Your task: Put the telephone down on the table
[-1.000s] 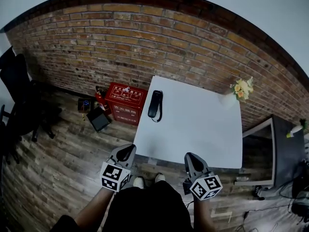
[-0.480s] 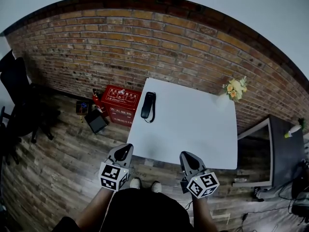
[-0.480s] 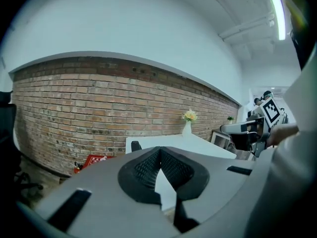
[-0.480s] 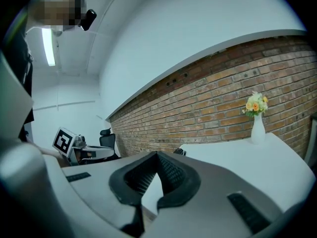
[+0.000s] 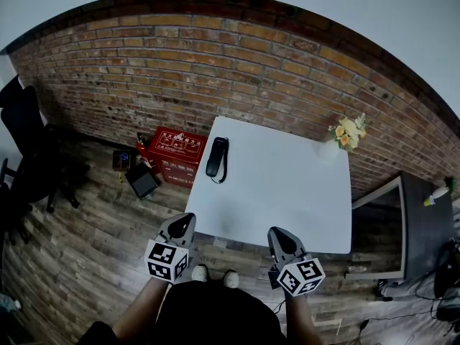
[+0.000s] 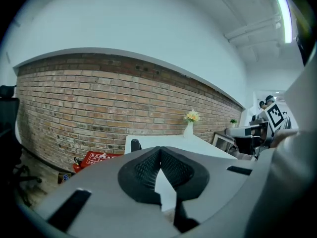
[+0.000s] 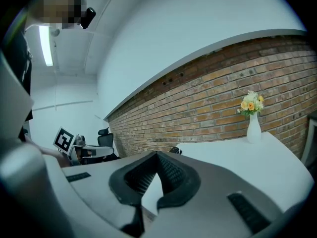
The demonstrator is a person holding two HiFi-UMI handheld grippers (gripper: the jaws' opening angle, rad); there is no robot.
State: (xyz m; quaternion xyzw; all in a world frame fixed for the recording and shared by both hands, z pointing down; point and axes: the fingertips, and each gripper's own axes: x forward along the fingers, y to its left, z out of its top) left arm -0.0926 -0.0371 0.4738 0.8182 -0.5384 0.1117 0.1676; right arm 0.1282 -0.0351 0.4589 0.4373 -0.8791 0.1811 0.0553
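Note:
A black telephone lies flat on the white table, near its far left edge, with its cord beside it. In the left gripper view the telephone is a small dark shape at the table's left end. My left gripper hovers by the table's near left corner, jaws shut with nothing in them. Over the near edge further right, my right gripper also has its jaws together and nothing between them. Both grippers are well short of the telephone.
A white vase of yellow flowers stands at the table's far right corner against the brick wall. A red box and a small black case sit on the wooden floor to the left. There is an office chair at far left and a dark side table at right.
The head view has shifted a little, so the table and telephone sit slightly further left. Both grippers stay shut near the table's near edge.

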